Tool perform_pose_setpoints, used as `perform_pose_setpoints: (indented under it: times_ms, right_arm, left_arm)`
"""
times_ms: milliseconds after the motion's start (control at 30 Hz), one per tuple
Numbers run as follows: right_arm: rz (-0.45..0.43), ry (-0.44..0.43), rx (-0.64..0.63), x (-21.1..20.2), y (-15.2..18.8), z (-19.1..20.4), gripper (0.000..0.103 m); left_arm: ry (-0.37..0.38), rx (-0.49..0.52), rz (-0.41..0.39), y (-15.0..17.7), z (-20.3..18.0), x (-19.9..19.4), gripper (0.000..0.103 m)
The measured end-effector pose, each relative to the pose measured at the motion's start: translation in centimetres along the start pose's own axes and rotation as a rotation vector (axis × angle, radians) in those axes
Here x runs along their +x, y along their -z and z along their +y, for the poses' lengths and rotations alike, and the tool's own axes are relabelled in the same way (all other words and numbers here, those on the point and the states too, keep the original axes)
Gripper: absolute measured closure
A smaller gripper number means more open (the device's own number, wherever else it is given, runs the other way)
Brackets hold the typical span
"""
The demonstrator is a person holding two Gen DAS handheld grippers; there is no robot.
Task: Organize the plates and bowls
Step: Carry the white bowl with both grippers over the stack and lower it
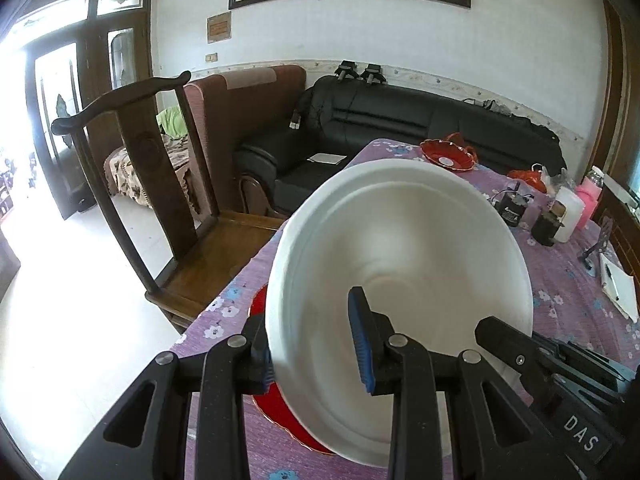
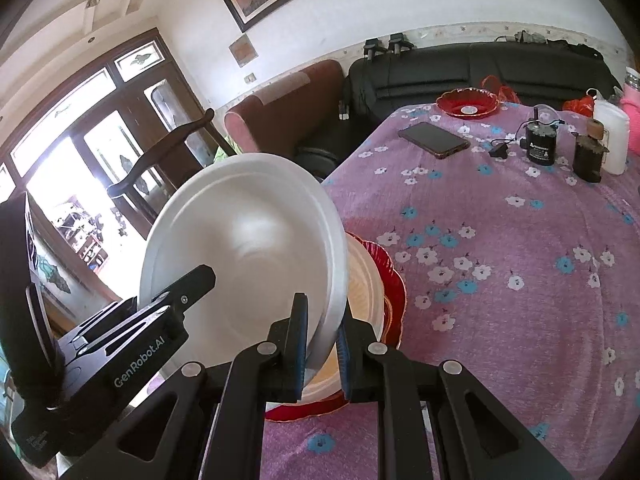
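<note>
I had both grippers on the white bowl (image 1: 400,248) at once. L gripper (image 1: 316,344) pinched its rim w/ one blue pad inside, the other outside. R gripper (image 2: 322,344) was clamped narrow on the opposite rim. Bowl was tilted up on edge, over a cream plate (image 2: 364,280) stacked on a red plate (image 2: 394,280), near the edge of the purple floral tablecloth (image 2: 500,240). Another red dish (image 2: 466,104) and a phone (image 2: 434,140) sat well apart at the far end.

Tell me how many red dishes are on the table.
2. One red plate lies at the near table edge, under the white bowl both grippers hold. One red dish sits at the far end. Others may be hidden.
</note>
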State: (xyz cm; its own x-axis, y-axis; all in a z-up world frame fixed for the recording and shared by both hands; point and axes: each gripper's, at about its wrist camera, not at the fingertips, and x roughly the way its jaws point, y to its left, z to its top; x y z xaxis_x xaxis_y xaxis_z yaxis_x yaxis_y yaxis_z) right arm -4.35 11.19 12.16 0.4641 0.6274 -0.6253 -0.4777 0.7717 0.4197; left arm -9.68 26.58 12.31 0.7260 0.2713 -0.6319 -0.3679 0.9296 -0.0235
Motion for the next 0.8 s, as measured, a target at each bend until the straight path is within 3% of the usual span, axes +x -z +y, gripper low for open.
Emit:
perform_pose_setpoints:
  times_ms: [800]
  right_arm:
    - [0.036, 0.009, 0.024, 1.5, -0.2, 0.1, 0.087]
  left_arm:
    - [-0.019, 0.037, 0.041, -0.2, 0.3, 1.7, 0.074]
